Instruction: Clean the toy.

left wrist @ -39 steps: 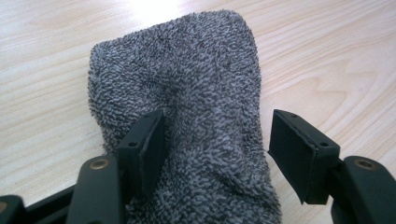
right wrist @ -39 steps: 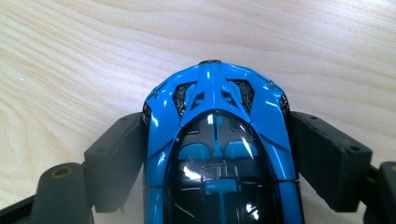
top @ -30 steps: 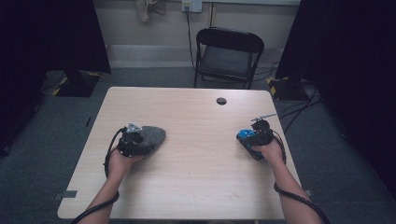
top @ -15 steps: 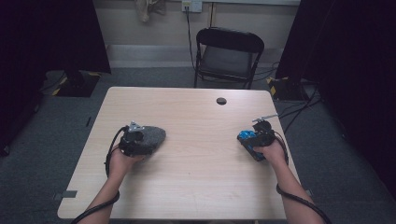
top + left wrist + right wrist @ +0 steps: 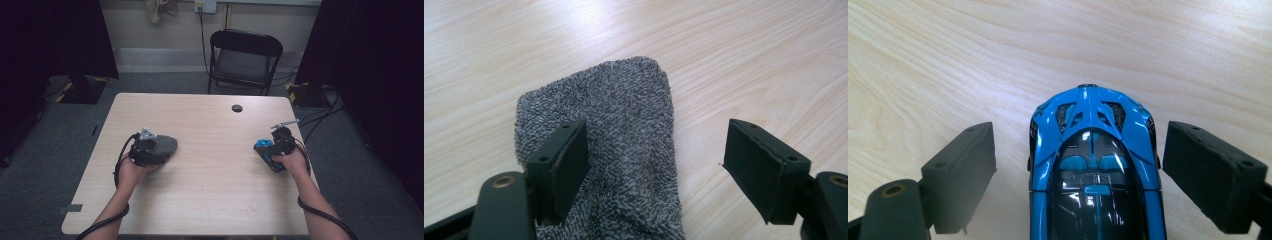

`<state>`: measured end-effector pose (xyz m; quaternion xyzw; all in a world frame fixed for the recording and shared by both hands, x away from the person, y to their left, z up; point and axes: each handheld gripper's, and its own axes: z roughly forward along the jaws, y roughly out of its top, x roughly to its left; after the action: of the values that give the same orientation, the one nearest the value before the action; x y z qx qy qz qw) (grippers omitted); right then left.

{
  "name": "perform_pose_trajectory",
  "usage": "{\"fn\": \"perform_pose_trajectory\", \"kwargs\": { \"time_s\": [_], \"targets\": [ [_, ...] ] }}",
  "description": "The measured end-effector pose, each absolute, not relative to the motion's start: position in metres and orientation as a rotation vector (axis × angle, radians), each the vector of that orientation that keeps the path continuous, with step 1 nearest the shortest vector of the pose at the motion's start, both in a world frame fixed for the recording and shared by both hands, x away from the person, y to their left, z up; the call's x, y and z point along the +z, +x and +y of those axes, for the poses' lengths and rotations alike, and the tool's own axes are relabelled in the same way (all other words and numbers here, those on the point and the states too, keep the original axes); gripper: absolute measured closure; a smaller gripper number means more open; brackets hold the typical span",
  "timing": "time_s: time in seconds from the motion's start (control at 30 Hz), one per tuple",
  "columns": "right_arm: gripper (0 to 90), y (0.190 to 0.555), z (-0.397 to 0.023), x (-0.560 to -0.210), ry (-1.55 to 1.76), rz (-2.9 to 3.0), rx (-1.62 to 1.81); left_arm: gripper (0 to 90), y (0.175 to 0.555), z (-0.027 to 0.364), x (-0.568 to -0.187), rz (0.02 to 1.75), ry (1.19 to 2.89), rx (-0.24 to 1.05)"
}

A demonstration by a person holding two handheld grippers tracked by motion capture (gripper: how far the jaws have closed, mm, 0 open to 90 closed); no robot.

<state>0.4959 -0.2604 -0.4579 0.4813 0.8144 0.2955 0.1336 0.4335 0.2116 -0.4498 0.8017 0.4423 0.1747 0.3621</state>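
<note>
Both tools had just been opening: our left tool (image 5: 656,170) released the grey terry cloth (image 5: 619,150), our right tool (image 5: 1080,175) the glossy blue toy car (image 5: 1095,165).

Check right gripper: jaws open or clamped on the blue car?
Open. In the right gripper view, the right gripper has just been opening; both jaws stand clear of the blue toy car between them, bare table showing on each side.

We see the left tool (image 5: 150,146) at eight o'clock on the surface (image 5: 210,200), resting against a grey towel (image 5: 165,146). At four o'clock the right tool (image 5: 272,149) sits by a blue toy car (image 5: 263,144), jaws just opening.
</note>
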Motion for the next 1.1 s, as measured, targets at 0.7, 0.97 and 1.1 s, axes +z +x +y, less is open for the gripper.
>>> {"fn": "perform_pose_trajectory", "kwargs": {
  "time_s": [0.7, 0.97, 1.1],
  "targets": [
    [13.2, 0.487, -0.242, -0.446, 1.306, 2.419, 0.89, 15.5, 0.43, 0.213, -0.439, 1.138, 2.036, 0.418],
    [13.2, 0.484, -0.236, -0.441, 1.285, 2.422, 0.922, 15.0, 0.426, 0.209, -0.436, 1.137, 2.038, 0.407],
    [13.2, 0.481, -0.232, -0.441, 1.276, 2.425, 0.939, 15.2, 0.424, 0.202, -0.435, 1.121, 2.054, 0.399]
  ]
}}
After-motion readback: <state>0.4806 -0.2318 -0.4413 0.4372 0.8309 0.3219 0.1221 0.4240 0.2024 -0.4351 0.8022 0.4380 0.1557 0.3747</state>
